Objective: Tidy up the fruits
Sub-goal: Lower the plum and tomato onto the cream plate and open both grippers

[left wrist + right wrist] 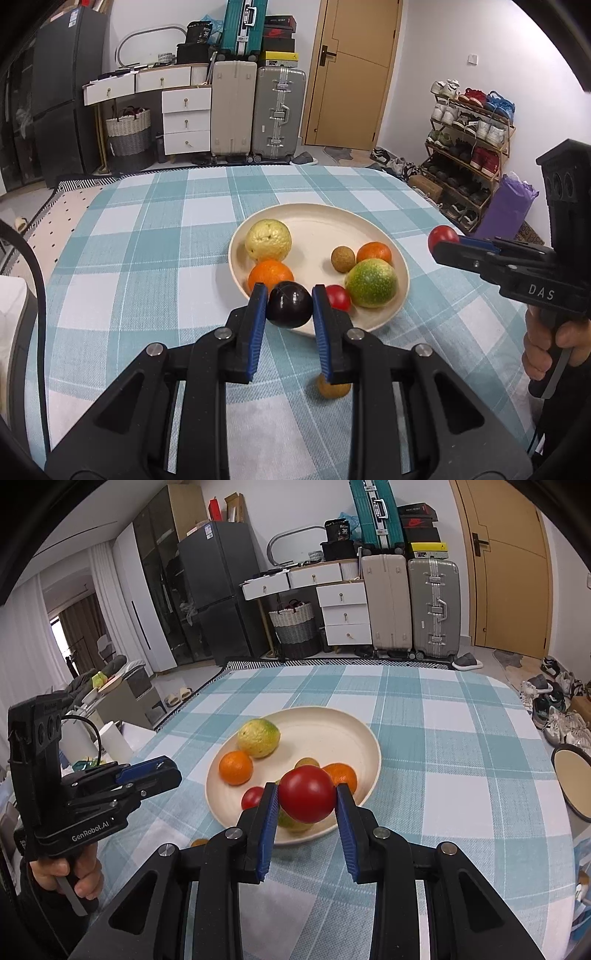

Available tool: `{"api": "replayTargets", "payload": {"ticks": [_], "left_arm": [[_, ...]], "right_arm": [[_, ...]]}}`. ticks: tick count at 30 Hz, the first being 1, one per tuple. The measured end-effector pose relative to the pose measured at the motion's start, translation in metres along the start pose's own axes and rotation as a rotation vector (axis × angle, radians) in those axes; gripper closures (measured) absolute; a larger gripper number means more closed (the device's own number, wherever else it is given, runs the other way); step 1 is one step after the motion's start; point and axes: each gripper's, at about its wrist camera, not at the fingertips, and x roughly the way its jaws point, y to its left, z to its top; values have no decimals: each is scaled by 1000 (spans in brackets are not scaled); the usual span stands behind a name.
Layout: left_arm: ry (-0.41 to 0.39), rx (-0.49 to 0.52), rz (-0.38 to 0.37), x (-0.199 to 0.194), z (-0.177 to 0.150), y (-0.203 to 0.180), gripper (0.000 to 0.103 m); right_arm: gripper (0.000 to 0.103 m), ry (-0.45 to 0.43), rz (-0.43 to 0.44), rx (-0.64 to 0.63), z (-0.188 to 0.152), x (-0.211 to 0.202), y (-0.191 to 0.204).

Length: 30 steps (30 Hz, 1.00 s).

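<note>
My left gripper is shut on a dark purple plum, held just over the near rim of a cream plate. On the plate lie a yellow-green guava, two oranges, a small brown fruit, a green-orange fruit and a small red tomato. My right gripper is shut on a larger red tomato above the plate's near side. The right gripper also shows at the right edge of the left wrist view.
One small brown fruit lies on the checked tablecloth near the plate, under my left fingers. A dark-rimmed round dish sits at the table's right edge. A hand holds the left gripper at the left.
</note>
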Motion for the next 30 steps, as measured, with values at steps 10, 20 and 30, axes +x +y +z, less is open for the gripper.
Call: {"api": "replayTargets", "payload": {"ticks": [10,20,30], "left_arm": [[-17,57,7,23,27,-16,81],[-8,93,11,52,41,-27,81],[25,108,15,80,42,-31,81]], "right_arm": [[71,8,-14,22,11,22,-18],[71,16,-16,23,24,49,-23],[71,57,-21,12,32,72,-27]]}}
